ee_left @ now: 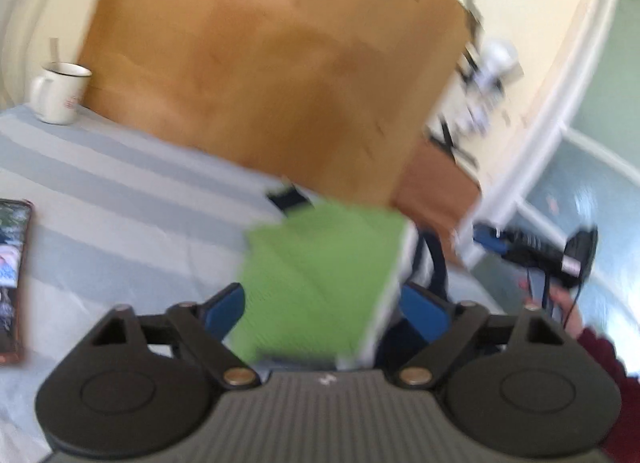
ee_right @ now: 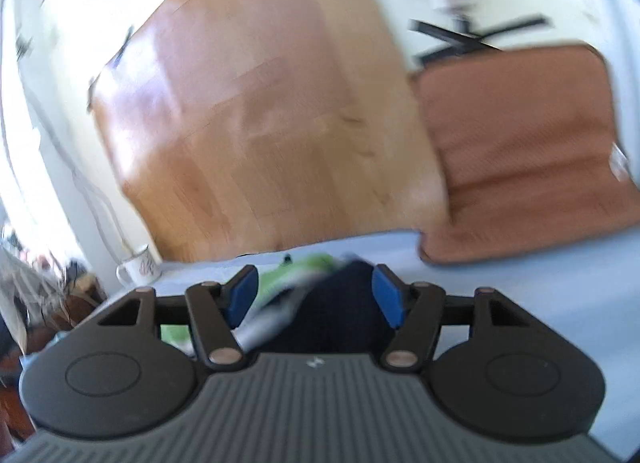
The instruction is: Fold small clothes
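Note:
A small green garment (ee_left: 320,263) with a white edge and a dark navy part lies on the pale blue striped cloth (ee_left: 120,191) that covers the table. My left gripper (ee_left: 324,297) is open, its blue pads (ee_left: 224,311) standing wide on either side of the green cloth. My right gripper (ee_right: 316,287) is open too, with the navy part of the garment (ee_right: 340,303) and a green and white fold (ee_right: 288,283) between its pads, which do not press on it. Both views are blurred. In the left wrist view the right gripper (ee_left: 536,251) shows at the right edge.
A white mug (ee_left: 60,93) stands at the back left by a large wooden panel (ee_left: 260,63). A phone (ee_left: 12,283) lies at the left edge. A brown cushion (ee_right: 528,151) leans at the back right. A hand and dark red sleeve (ee_left: 600,347) are at the lower right.

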### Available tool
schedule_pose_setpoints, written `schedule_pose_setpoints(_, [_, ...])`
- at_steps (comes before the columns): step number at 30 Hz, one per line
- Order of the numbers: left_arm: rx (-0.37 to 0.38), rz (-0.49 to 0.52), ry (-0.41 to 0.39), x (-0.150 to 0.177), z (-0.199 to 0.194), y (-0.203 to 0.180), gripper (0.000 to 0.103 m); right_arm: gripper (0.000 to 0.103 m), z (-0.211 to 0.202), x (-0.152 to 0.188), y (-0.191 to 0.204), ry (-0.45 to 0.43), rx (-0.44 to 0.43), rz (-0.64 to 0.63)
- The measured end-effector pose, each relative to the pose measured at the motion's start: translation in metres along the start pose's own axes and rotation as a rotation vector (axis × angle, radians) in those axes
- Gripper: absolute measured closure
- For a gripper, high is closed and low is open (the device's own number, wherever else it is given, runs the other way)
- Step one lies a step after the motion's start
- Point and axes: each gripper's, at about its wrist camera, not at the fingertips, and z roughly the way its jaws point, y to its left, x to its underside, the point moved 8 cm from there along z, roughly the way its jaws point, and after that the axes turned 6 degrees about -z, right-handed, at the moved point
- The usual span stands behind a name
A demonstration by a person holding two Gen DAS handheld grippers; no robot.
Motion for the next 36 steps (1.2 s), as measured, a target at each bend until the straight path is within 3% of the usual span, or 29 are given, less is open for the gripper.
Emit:
schedule_pose_setpoints(3, [-0.024,-0.109,-0.002,-0.021,0.019,0.022,0.023,0.037,0.04,-0.021,0.025,0.05,-0.072,-0.126])
schedule_pose_setpoints(7, [-0.072,-0.132,0.116,-0.014,0.067,0.036,0.029,0.037,0.103,-0.03,0.049,0.176,-0.141,-0.278])
schedule_pose_setpoints(12, [-0.145,-0.177,0.25,0.002,0.103,0.052,0.015,0.03,0.183,-0.005,0.047,0.403,-0.165,-0.462])
schedule_pose_setpoints(17, [-0.163,-0.175,0.264,0.006,0.106,0.052,0.013,0.021,0.23,0.028,0.034,0.583,-0.19,-0.541])
schedule_pose_setpoints(18, [-0.176,-0.175,0.264,0.006,0.107,0.053,0.021,0.022,0.235,0.037,0.03,0.624,-0.194,-0.513])
schedule_pose_setpoints(19, [-0.191,-0.172,0.266,0.007,0.109,0.052,0.03,0.031,0.237,0.045,0.026,0.67,-0.204,-0.478])
schedule_pose_setpoints(20, [-0.195,-0.171,0.279,0.008,0.111,0.051,0.054,0.048,0.233,0.051,0.027,0.683,-0.221,-0.452])
schedule_pose_setpoints(21, [-0.205,-0.177,0.291,0.01,0.113,0.05,0.064,0.052,0.225,0.049,0.029,0.653,-0.22,-0.449])
schedule_pose_setpoints(22, [-0.218,-0.167,0.282,0.01,0.112,0.049,0.071,0.064,0.217,0.046,0.031,0.623,-0.203,-0.465])
schedule_pose_setpoints(23, [-0.223,-0.153,0.279,0.01,0.111,0.047,0.085,0.074,0.205,0.041,0.034,0.589,-0.176,-0.478])
schedule_pose_setpoints(24, [-0.227,-0.149,0.28,0.01,0.111,0.045,0.091,0.076,0.189,0.034,0.036,0.545,-0.142,-0.482])
schedule_pose_setpoints(29, [-0.247,-0.088,0.207,0.002,0.097,0.026,0.094,0.081,0.096,-0.012,0.057,0.27,0.003,-0.599])
schedule_pose_setpoints(32, [-0.214,0.008,0.127,-0.005,0.075,-0.002,0.094,0.083,0.019,-0.041,0.062,0.109,0.058,-0.626])
schedule_pose_setpoints(36, [-0.142,0.177,0.1,0.008,0.045,-0.042,0.094,0.084,-0.073,-0.039,0.054,0.023,0.091,-0.585])
